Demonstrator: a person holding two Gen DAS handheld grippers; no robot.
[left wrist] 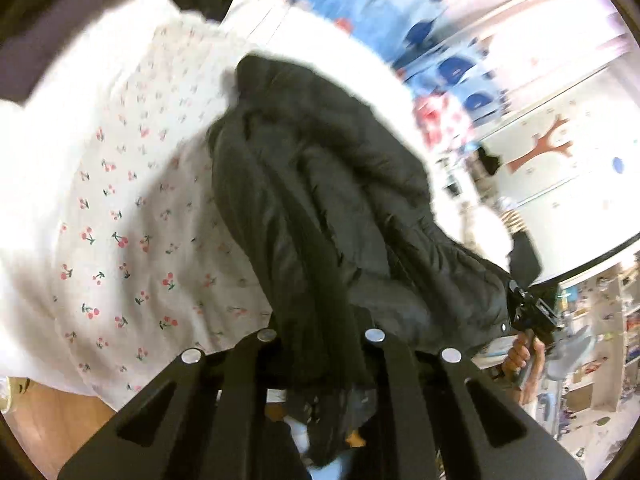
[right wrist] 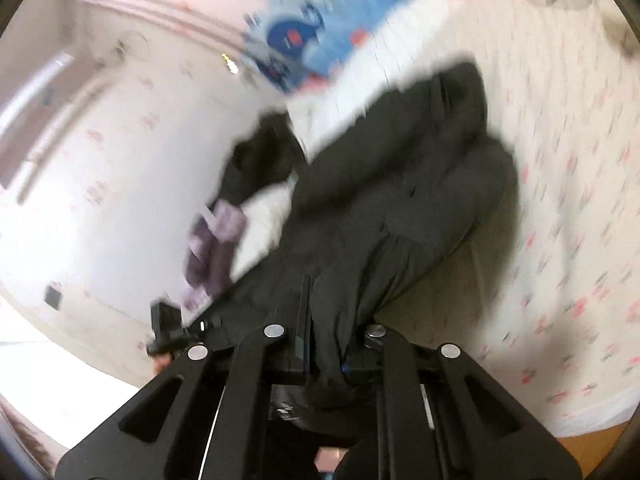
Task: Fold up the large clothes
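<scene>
A black padded jacket hangs in a long bunch over a white bed sheet with a cherry print. My left gripper is shut on one edge of it, and the fabric hides the fingertips. In the right wrist view the same jacket stretches away from my right gripper, which is shut on another part of its edge. The jacket is lifted between the two grippers, and its far end rests on the sheet. A hand holds the right gripper's body at the right of the left wrist view.
A blue whale-print quilt lies at the head of the bed. A purple garment sits beside the jacket. Wooden floor shows below the bed's edge. A white wardrobe with a tree decal and cluttered shelves stand beyond.
</scene>
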